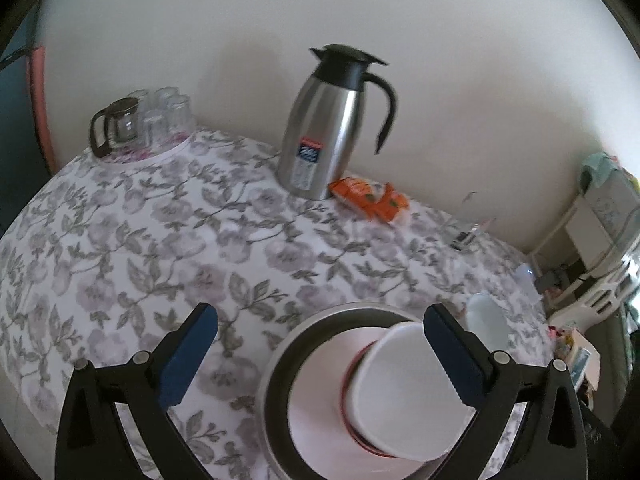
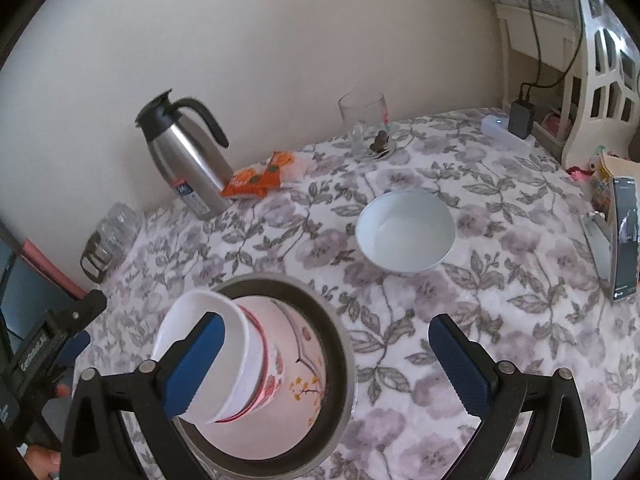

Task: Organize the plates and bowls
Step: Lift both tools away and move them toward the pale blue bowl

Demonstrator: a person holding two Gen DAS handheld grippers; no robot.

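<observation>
Both grippers, left (image 1: 320, 344) and right (image 2: 326, 354), wide open, empty, above stacked bowls (image 2: 240, 356); white bowl (image 2: 405, 232) apart.

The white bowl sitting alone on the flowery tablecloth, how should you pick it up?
Probably by its rim: the white bowl stands upright, open side up, apart from everything else. Come from above, one finger inside the wall and one outside, using the open right gripper.

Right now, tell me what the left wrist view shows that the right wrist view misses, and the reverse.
Only the left: clearly, the glass coffee pot beside the upturned glasses. Only the right: a drinking glass, a charger and a phone. Both: the steel jug, orange packet, white bowl and stacked dishes.
</observation>
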